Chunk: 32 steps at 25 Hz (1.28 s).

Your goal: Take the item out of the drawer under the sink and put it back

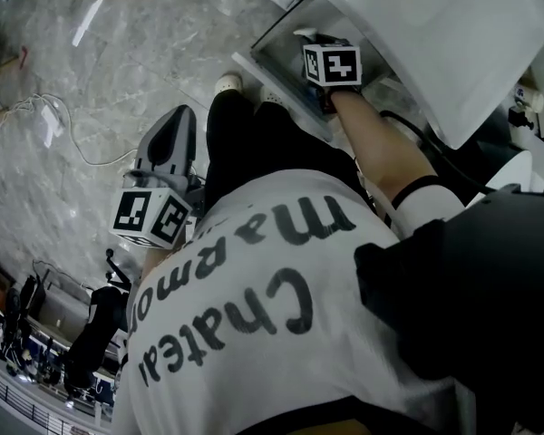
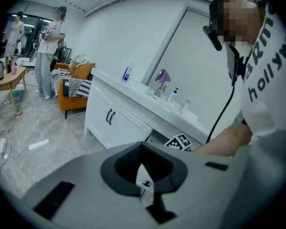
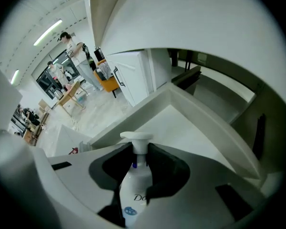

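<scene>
My right gripper (image 1: 317, 45) reaches down into the open drawer (image 1: 276, 43) under the white sink counter (image 1: 453, 34). In the right gripper view its black pads (image 3: 164, 168) press both sides of a white pump bottle (image 3: 136, 194) with blue print. The bottle stands upright in the jaws, pump head up, above the drawer's pale floor (image 3: 181, 128). My left gripper (image 1: 183, 118) hangs away from the drawer over the marble floor, at the left of the person's legs. Its jaws (image 2: 143, 175) are closed together and hold nothing; only a thin pale sliver shows between them.
White cabinet doors with dark handles (image 2: 112, 116) stand left of the drawer, and small bottles (image 2: 174, 95) sit on the counter above. A white cable (image 1: 63, 120) trails across the floor. An orange sofa (image 2: 74, 85) and standing people (image 2: 50, 46) are far off.
</scene>
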{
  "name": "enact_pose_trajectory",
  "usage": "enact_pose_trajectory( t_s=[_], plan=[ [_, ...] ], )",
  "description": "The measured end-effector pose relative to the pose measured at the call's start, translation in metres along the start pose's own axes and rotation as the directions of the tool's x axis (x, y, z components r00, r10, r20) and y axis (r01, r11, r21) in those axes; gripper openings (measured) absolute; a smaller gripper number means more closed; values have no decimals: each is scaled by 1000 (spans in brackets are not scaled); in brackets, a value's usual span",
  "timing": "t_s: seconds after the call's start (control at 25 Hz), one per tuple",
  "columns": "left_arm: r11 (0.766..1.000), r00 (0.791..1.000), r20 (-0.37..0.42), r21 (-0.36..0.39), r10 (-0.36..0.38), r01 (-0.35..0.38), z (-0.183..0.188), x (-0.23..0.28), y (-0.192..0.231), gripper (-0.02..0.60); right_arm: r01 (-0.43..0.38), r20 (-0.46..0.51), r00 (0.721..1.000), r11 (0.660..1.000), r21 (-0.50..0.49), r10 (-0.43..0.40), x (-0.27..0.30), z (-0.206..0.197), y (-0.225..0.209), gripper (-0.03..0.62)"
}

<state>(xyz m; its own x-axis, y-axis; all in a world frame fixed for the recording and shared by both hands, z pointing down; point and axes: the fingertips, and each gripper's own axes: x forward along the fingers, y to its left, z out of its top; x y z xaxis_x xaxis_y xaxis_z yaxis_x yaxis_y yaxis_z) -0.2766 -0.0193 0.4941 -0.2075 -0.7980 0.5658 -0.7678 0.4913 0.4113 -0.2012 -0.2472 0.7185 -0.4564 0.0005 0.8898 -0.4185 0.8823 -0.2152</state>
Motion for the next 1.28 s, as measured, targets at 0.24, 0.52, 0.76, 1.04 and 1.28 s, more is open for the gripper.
enact_pose_trajectory(
  t_s=[0.24, 0.52, 0.76, 1.04, 1.28],
  plan=[
    [999, 998, 44, 30, -34, 32, 10, 2, -29, 5, -29, 108, 994, 1000, 0, 29, -40, -6, -4, 102],
    [993, 993, 57, 68, -101, 97, 18, 14, -55, 5, -31, 269, 962, 998, -56, 45, -91, -3, 1, 101],
    [961, 972, 31, 160, -234, 226, 30, 32, -94, 5, 2, 380, 925, 1000, 5, -4, -132, 4, -6, 101],
    [906, 932, -7, 230, -363, 354, 36, 32, -122, 5, 38, 494, 869, 999, 9, -37, -193, 13, 11, 100],
    [821, 862, -34, 287, -506, 494, 51, 28, -151, 5, 103, 617, 777, 992, 67, -122, -268, 21, 32, 100]
  ],
)
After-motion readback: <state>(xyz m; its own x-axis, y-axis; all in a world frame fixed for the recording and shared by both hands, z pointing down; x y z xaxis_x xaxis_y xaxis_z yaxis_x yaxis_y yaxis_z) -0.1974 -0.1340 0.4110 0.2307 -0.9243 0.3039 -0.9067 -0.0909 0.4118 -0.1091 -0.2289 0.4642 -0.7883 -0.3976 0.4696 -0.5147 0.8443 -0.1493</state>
